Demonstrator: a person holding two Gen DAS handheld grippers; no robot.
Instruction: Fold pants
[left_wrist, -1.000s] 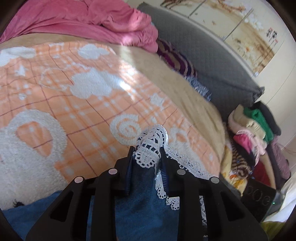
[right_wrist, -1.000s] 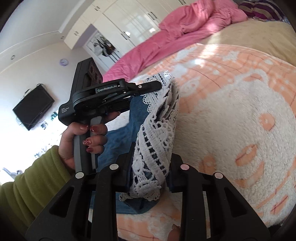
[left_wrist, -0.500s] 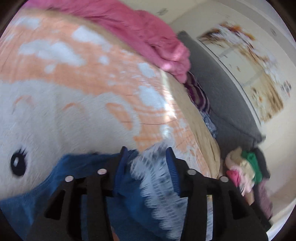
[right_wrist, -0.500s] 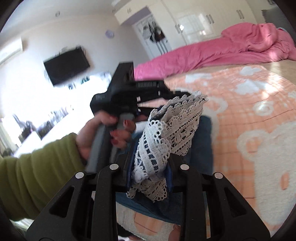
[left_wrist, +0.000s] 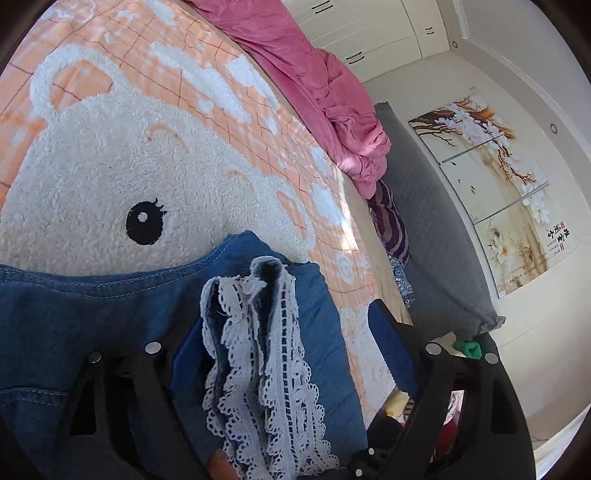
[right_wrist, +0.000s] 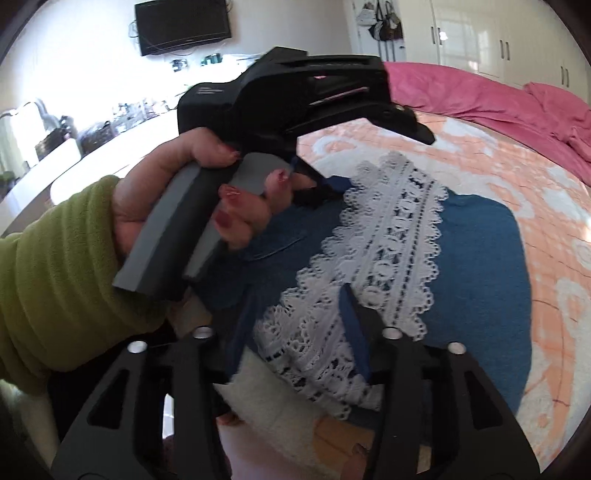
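Observation:
The pants are blue denim (left_wrist: 92, 314) with a white lace hem (left_wrist: 258, 350), lying folded on an orange and white bear blanket (left_wrist: 110, 166). My left gripper (left_wrist: 280, 343) is open, its jaws wide apart either side of the lace hem, which lies loose between them. In the right wrist view the denim (right_wrist: 480, 258) lies flat with the lace hem (right_wrist: 388, 240) across it. My right gripper (right_wrist: 295, 332) is open over the lace. The left gripper (right_wrist: 295, 92) shows there, held by a hand in a green sleeve, just above the pants.
A pink duvet (left_wrist: 314, 74) is bunched at the far side of the bed. A grey headboard cushion (left_wrist: 424, 221) and striped pillow (left_wrist: 391, 229) lie to the right. White wardrobes (right_wrist: 498, 37) and a wall television (right_wrist: 181, 22) stand beyond the bed.
Both grippers carried the lace hem over and down onto the denim, then opened and let it go. The hem now lies on the folded pants.

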